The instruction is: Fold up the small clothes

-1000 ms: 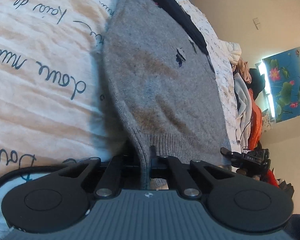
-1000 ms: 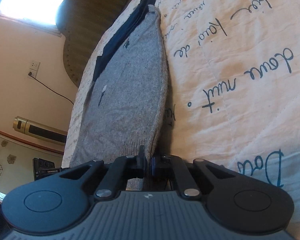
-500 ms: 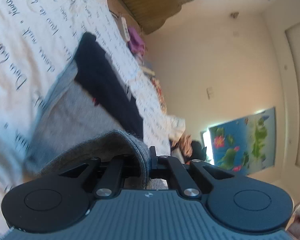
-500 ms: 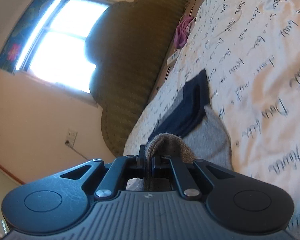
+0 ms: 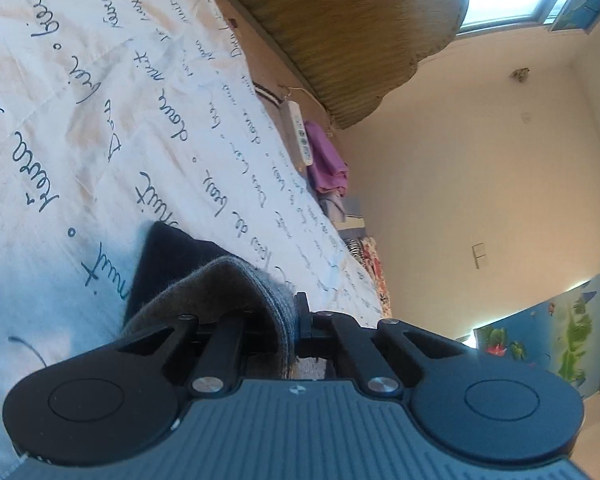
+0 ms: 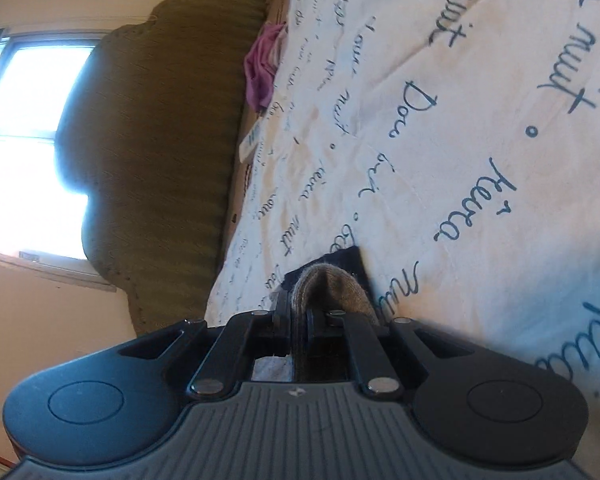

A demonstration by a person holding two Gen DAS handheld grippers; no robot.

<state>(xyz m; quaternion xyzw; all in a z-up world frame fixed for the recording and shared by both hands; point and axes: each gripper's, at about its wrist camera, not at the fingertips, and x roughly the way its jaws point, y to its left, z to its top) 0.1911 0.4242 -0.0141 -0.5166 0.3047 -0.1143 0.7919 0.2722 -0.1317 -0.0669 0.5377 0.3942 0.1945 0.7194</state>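
Over the bedspread (image 5: pixel 100 128), both grippers, left (image 5: pixel 296 320) and right (image 6: pixel 298 312), are pinching the grey sweater (image 5: pixel 228 288), its navy collar (image 6: pixel 340 260) lying toward twelve o'clock.

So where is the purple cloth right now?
The purple cloth lies at the bed's far edge, beside the white power strip, below the olive headboard.
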